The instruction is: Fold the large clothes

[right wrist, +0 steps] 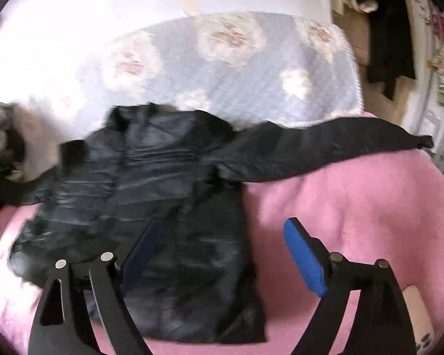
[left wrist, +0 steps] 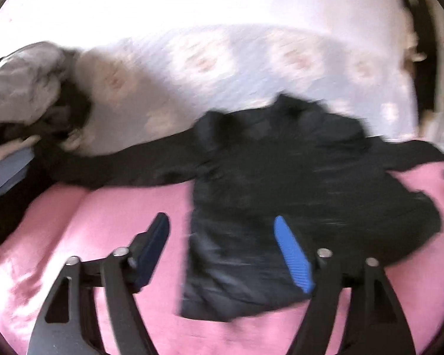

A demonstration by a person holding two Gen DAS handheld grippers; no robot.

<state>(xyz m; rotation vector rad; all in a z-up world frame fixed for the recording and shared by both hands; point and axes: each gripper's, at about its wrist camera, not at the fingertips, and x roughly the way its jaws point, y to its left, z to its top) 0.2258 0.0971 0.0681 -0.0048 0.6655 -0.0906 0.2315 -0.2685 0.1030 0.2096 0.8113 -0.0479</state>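
Both views were blurred. The black jacket lay flat on the pink blanket covering the bed, its collar end toward the light blue flowered quilt further back. In the left wrist view I saw the left gripper with its jaws wide apart and nothing clamped; the left finger stood over bare pink blanket, the blue-padded right finger over the jacket's lower part, so the jacket's left edge ran between them, and I saw no pad pressing on the cloth. One sleeve stretched out to the left toward a heap of grey and dark clothes at the blanket's edge. In the right wrist view the right gripper likewise stood with its jaws apart and nothing in them; its dark finger sat over the jacket, its blue-padded finger over the pink blanket just beside the jacket's right edge. The other sleeve lay straight out to the right along the boundary of the blanket and the quilt. I could not tell whether the front was zipped.
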